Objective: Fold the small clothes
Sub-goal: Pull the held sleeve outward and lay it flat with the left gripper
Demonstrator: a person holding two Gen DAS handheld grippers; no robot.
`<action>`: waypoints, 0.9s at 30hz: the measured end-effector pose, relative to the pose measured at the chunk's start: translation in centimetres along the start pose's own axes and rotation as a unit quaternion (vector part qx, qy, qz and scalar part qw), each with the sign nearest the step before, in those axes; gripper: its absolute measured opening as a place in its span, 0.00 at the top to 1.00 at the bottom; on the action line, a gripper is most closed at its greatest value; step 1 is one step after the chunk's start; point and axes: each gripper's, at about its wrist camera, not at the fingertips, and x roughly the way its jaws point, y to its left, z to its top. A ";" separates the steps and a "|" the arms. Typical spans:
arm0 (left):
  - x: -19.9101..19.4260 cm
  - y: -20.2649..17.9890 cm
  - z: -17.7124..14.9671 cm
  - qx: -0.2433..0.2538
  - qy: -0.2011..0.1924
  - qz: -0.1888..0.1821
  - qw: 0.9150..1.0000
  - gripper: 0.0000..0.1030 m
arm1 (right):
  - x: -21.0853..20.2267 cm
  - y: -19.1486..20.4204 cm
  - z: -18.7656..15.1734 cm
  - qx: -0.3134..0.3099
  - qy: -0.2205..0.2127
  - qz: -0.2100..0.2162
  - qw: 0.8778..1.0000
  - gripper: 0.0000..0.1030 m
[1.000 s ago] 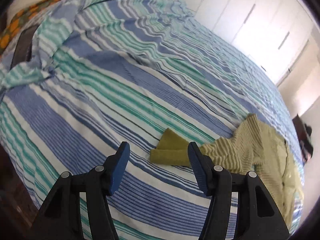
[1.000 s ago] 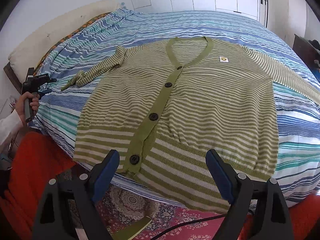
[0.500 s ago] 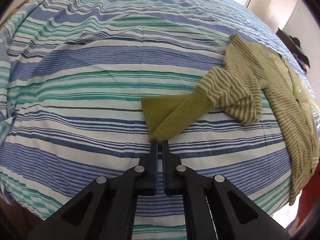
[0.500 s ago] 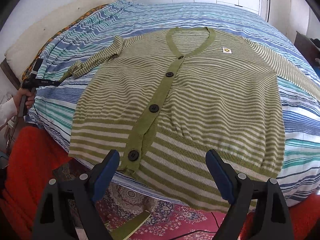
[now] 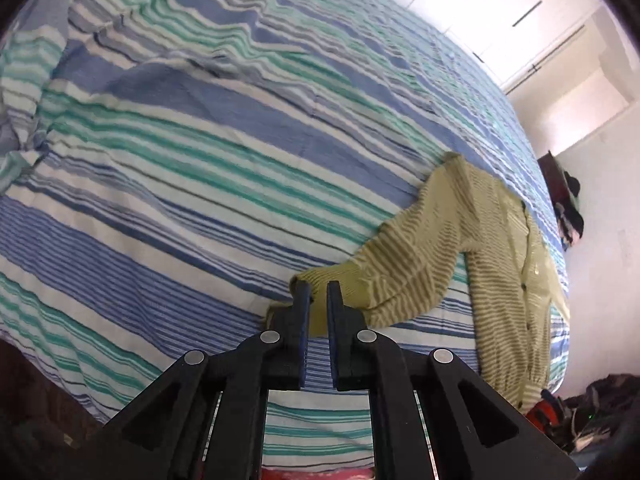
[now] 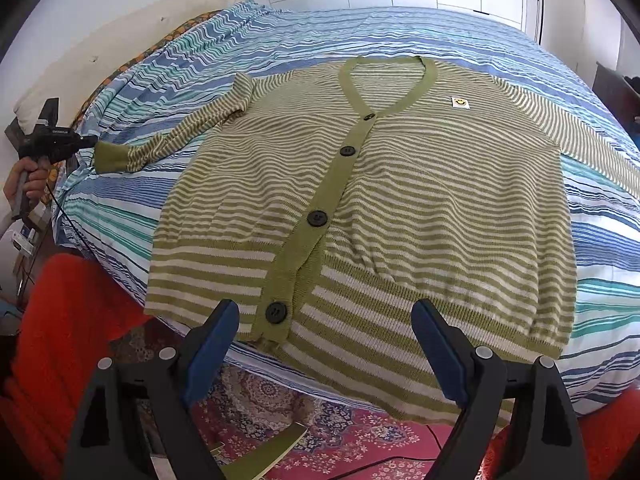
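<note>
L gripper (image 5: 318,294) is clamping the cuff (image 5: 320,280) of the cardigan (image 6: 360,200), jaws having just closed on it. Sleeve's long axis is running to upper right toward body, frame centre. R gripper (image 6: 324,344) is hovering over the hem, jaws apart, farther from cuff.

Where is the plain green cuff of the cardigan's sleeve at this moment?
In the left wrist view the cuff sits low and central, pinched in the left gripper. In the right wrist view it lies at the far left on the striped bedspread.
</note>
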 end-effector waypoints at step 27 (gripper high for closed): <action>-6.8 6.7 -0.4 -0.157 -0.141 0.118 0.970 0.97 | -0.4 0.9 0.3 -0.025 -0.012 -0.011 1.000 0.15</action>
